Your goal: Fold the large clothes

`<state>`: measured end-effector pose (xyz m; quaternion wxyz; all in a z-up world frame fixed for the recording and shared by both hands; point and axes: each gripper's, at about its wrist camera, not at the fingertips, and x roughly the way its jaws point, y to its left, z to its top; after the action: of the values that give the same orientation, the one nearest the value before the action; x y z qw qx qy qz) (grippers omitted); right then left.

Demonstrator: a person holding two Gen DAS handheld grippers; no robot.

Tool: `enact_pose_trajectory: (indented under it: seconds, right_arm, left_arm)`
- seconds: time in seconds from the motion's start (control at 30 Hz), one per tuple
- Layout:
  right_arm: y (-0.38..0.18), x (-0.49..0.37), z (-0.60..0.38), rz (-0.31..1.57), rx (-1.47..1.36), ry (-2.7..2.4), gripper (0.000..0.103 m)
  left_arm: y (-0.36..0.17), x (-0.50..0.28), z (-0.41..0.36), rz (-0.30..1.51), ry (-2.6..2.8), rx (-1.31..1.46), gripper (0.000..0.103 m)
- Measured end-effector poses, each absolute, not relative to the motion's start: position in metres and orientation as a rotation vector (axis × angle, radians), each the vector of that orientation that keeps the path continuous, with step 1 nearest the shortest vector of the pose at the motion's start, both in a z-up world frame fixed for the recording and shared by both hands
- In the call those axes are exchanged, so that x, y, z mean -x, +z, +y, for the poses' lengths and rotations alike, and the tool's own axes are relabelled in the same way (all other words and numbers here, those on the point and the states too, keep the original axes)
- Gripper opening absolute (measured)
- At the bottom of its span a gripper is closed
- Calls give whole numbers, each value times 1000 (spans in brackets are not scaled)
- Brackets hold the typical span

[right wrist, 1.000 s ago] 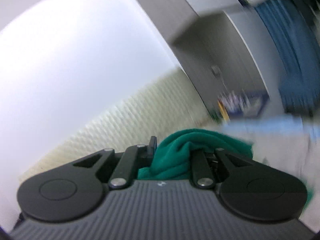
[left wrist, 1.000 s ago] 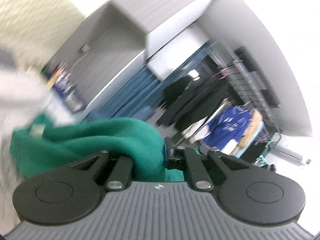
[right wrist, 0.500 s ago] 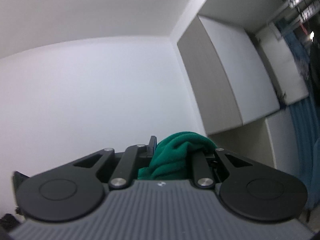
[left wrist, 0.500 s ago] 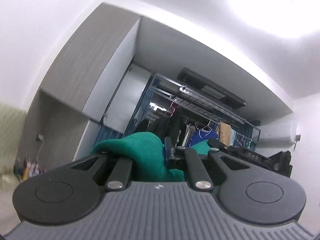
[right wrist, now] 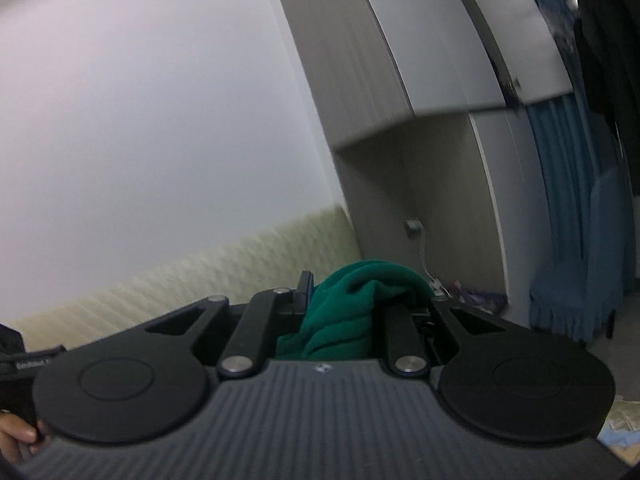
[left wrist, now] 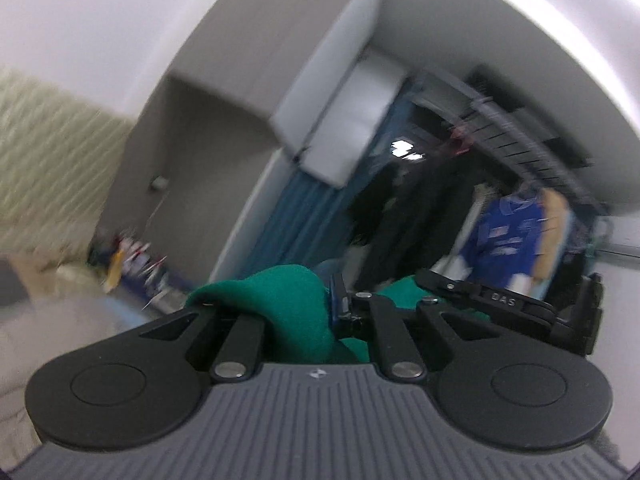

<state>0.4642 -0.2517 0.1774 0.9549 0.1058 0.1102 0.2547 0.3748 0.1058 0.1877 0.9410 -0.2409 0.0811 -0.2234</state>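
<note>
A green fleece garment (left wrist: 288, 304) bulges up between the jaws of my left gripper (left wrist: 304, 300), which is shut on a bunch of it and held high, pointing level. The same green garment (right wrist: 352, 312) is bunched in my right gripper (right wrist: 348, 300), also shut on the cloth. In the left wrist view the other gripper (left wrist: 512, 308) shows at the right, with green cloth behind it. Most of the garment hangs below and is hidden. A hand (right wrist: 16, 444) shows at the lower left edge of the right wrist view.
A grey wall cabinet (left wrist: 248, 60) and blue curtain (left wrist: 304, 216) lie ahead. A rack of hanging clothes (left wrist: 508, 232), dark coats and a blue shirt, stands to the right. A pale padded headboard (right wrist: 180, 284) runs along the white wall. A cluttered shelf (left wrist: 132, 256) sits low left.
Both grippers kept their hold on the green garment. From pointing toward the ceiling half a second ago, both views swung back down to the cabinet, headboard and clothes rack.
</note>
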Motion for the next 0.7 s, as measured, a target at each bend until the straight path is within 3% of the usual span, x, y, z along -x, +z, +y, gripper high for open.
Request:
enact_pose_trajectory:
  seconds: [0.37, 0.5, 0.7]
  right_arm:
    - [-74, -693, -186, 448, -184, 352, 18]
    - [-166, -740, -180, 515, -163, 313, 18]
    - [-237, -756, -170, 590, -120, 299, 18]
  left_arm:
    - [-58, -672, 140, 422, -260, 496, 12]
    - [-149, -732, 153, 509, -235, 518, 12]
    - [-235, -784, 160, 643, -213, 488, 12]
